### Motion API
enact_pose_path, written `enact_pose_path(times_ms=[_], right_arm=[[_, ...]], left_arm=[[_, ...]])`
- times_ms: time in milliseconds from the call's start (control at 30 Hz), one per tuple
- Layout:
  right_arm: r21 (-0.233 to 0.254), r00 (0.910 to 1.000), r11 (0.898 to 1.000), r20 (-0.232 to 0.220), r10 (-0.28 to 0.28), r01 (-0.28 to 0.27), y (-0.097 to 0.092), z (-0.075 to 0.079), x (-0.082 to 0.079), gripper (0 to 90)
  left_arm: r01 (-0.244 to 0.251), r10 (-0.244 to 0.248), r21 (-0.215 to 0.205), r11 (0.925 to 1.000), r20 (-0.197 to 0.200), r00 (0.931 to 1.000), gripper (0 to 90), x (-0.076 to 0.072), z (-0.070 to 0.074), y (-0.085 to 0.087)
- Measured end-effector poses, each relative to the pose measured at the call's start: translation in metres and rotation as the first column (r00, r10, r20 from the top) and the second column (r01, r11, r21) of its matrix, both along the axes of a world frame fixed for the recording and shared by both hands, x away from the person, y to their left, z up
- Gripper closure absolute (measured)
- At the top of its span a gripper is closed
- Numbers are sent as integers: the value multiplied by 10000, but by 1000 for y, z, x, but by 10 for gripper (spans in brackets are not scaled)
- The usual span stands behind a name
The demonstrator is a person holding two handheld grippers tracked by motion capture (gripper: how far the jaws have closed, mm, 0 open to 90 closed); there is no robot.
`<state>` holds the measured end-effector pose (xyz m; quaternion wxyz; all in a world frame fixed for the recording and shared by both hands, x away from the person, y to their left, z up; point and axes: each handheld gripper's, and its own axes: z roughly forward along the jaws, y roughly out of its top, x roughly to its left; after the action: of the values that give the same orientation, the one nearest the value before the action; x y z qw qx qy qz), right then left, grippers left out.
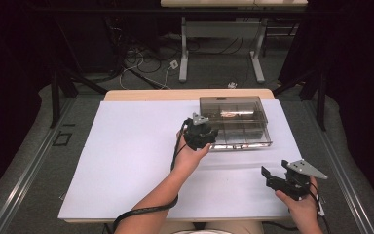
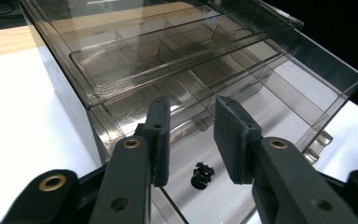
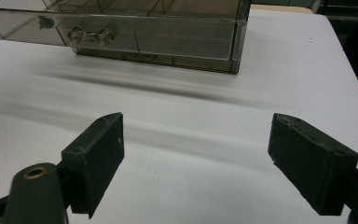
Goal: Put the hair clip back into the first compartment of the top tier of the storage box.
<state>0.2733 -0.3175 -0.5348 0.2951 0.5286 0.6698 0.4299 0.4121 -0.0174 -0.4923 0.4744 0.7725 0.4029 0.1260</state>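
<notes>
Organizer box (image 1: 233, 122): clear smoke-tinted plastic, stands on the white table sheet (image 1: 126, 161) toward the far right of the table; its drawer is pulled out toward the person.
High view: the left gripper (image 1: 200, 134) sits at the box's near left corner, the hand (image 1: 189, 155) under it; the right gripper (image 1: 277, 178) hovers over the bare sheet near the right near edge, well apart from the box. Something pale and reddish lies in an upper compartment; too small to identify.
Left gripper view: looks down into the pulled-out drawer (image 2: 242, 140) from just above its front. A small black part (image 2: 201, 176) lies on the drawer floor, between and below the two pads (image 2: 158, 140). Thin dividers split the tray above into compartments.
Right gripper view: shows the box front from low on the table, with the clear dumbbell-shaped drawer handle (image 3: 87, 35) at upper left. This handle is not readable from the high view.
Left tongs: jaws stand a little apart, pads touching nothing; the black part is free beneath them.
Right tongs: jaws spread wide over the sheet, nothing between them.
Box finish: walls glossy, transparent, edges catching light; the white sheet is visible through the drawer floor.
</notes>
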Motion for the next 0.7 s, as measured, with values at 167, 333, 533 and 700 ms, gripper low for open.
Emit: enact_pose_path(times_ms=[167, 333, 533, 700], right_arm=[[24, 10000, 10000, -47, -39, 39, 0, 0, 0, 181], [48, 10000, 10000, -31, -41, 41, 0, 0, 0, 181], [30, 10000, 10000, -31, -59, 59, 0, 0, 0, 181], [56, 10000, 10000, -10, -31, 31, 0, 0, 0, 181]], left_arm=[[-42, 44, -106, 9999, 197, 9998, 596, -2, 0, 2], [-44, 50, -203, 9998, 301, 9995, 560, -3, 1, 5], [134, -123, -181, 9997, 590, 9982, 480, -6, 4, 9], [280, -290, 118, 9995, 888, 9956, 407, -8, 7, 12]])
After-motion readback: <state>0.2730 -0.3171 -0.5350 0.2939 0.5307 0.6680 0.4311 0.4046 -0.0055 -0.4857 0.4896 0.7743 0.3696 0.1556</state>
